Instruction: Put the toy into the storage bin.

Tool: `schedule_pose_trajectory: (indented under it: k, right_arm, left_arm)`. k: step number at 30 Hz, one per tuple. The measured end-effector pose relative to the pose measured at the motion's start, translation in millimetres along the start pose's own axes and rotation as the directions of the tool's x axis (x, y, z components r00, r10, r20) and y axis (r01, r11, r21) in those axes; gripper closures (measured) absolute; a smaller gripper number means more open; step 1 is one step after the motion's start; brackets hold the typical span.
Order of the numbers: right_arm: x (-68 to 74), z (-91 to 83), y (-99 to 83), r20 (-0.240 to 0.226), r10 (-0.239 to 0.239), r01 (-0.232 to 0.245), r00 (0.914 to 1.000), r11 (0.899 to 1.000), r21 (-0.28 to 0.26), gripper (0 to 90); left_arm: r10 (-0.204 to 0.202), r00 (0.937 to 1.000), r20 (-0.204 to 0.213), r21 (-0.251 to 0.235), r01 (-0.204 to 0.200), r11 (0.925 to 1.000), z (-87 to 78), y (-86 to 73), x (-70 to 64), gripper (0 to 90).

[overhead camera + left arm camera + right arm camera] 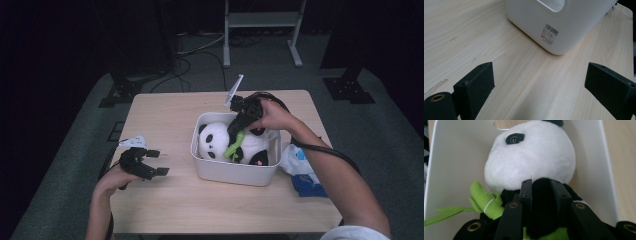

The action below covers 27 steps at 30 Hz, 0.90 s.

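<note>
1. Plush panda (pixel 220 141) is lying in the white bin (pixel 235 175) mid-surface; right tool (pixel 541 185) is pinching its black arm beside the green bamboo (pixel 482 200).
2. Left tool (pixel 152 162) is resting spread, off to the bin's left.
3. Advice: be keeping the pinch firm and lifting straight up, clearing the bin wall; left tool may need to steady the bin.

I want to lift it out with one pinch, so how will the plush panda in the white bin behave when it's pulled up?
The plush panda is probably soft and light. The right tongs pinch black fur, which bunches, so it will likely sag and dangle. Its pile should grip rather than slip. It sits snugly in the white bin, so it may drag the walls.
</note>
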State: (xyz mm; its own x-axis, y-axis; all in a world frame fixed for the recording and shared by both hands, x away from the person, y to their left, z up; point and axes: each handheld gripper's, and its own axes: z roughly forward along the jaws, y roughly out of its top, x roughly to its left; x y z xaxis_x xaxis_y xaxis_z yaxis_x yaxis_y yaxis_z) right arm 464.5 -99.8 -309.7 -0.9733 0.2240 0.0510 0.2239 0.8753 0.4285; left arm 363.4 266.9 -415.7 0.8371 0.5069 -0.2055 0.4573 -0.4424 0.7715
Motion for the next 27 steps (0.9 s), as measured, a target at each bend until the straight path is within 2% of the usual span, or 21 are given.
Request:
schedule_pose_trajectory:
  k: [3,7,11,12,14,27]
  right_arm:
    - [-1.7,7.3,-2.8,-0.029,0.016,-0.015,0.9995,0.999,0.028,70.7]
    - [-2.2,17.2,-7.4,-0.029,0.017,-0.015,0.9994,0.998,0.060,66.3]
    - [-3.8,14.1,-12.2,-0.041,0.038,-0.037,0.9984,0.998,0.041,60.8]
    - [-4.0,12.0,-12.9,-0.057,0.047,-0.045,0.9973,0.999,0.025,60.5]
    - [-2.6,5.5,-13.0,-0.061,0.044,-0.045,0.9972,0.999,-0.006,60.5]
    - [11.7,-14.8,-25.0,-0.078,0.055,-0.061,0.9954,0.994,-0.087,56.4]
  left_arm:
    - [0.000,1.0000,0.000,0.002,0.000,1.0000,0.4,0.1,0.0,7.7]
    - [-0.001,1.0000,0.002,0.005,0.001,1.0000,1.0,-0.3,0.0,7.7]
    - [-0.001,1.0000,0.001,0.004,0.001,1.0000,1.5,-0.2,-0.1,7.7]
    - [-0.001,1.0000,0.002,0.006,0.001,1.0000,1.9,-0.2,-0.1,7.7]
    - [0.001,1.0000,0.005,0.010,-0.001,0.9999,2.7,0.0,-0.4,7.7]
    - [0.014,0.9999,0.004,0.009,-0.014,0.9999,2.8,2.3,-3.9,7.6]
